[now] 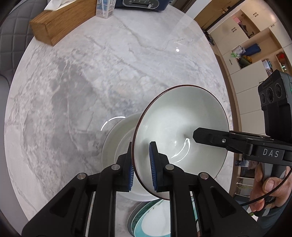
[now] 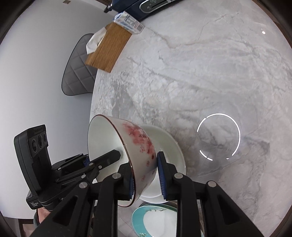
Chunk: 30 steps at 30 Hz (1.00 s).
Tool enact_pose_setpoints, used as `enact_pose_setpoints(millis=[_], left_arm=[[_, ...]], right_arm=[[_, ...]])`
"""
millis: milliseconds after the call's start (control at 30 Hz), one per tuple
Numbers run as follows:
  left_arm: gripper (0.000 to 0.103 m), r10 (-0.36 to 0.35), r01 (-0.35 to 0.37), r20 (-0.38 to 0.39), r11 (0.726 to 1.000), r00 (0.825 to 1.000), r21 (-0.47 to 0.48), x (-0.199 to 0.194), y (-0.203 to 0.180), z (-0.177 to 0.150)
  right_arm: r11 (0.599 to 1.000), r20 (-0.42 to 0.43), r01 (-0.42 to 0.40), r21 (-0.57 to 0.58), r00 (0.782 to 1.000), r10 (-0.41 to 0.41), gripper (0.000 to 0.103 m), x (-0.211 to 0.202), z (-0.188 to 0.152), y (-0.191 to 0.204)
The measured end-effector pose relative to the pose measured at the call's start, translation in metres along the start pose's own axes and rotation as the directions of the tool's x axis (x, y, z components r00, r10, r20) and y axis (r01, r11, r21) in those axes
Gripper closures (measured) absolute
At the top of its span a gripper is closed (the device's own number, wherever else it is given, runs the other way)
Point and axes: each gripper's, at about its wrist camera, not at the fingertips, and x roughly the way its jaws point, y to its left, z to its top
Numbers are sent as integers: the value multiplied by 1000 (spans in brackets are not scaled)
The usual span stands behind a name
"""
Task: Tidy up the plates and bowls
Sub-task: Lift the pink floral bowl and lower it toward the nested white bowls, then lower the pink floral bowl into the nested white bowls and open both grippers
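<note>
A white bowl with a dark red rim and red flower pattern (image 1: 175, 127) (image 2: 138, 145) is tilted on its side above a plain white bowl (image 1: 118, 144) (image 2: 169, 145) on the marble table. My left gripper (image 1: 141, 167) straddles the patterned bowl's rim, with a gap at the inner pad. My right gripper (image 2: 146, 175) straddles the rim on the opposite side, one finger inside, with a gap at the outer pad. A teal-rimmed plate (image 1: 144, 218) (image 2: 140, 217) lies near the table's front edge.
A wooden tissue box (image 1: 62, 20) (image 2: 109, 49), a small carton (image 1: 105, 9) (image 2: 129, 21) and a dark blue appliance (image 1: 142, 4) stand at the table's far side. A grey chair (image 2: 78, 69) is at the left. Shelving (image 1: 255, 45) stands to the right.
</note>
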Motion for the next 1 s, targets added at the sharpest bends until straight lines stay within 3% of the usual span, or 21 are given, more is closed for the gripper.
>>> enact_pose_setpoints(millis=[267, 300, 600, 733, 867, 1000], left_arm=[[90, 24, -25, -48, 1000, 999, -15, 21, 17, -17], [90, 14, -17, -82, 999, 997, -34, 23, 17, -18], [90, 30, -32, -77, 999, 997, -22, 28, 14, -19], [90, 45, -46, -54, 999, 998, -17, 26, 13, -18], [90, 55, -56, -42, 998, 998, -28, 21, 12, -20], [90, 53, -55, -42, 997, 998, -45, 18, 13, -23]], right_arm=[[998, -32, 61, 1, 998, -61, 79, 29, -22, -4], [997, -33, 71, -1, 997, -71, 79, 31, -23, -4], [985, -21, 159, -72, 987, -161, 80, 36, -29, 3], [959, 8, 244, -147, 969, -245, 80, 40, -35, 16], [912, 44, 343, -227, 939, -342, 80, 45, -43, 32], [882, 62, 395, -259, 918, -393, 80, 48, -48, 39]])
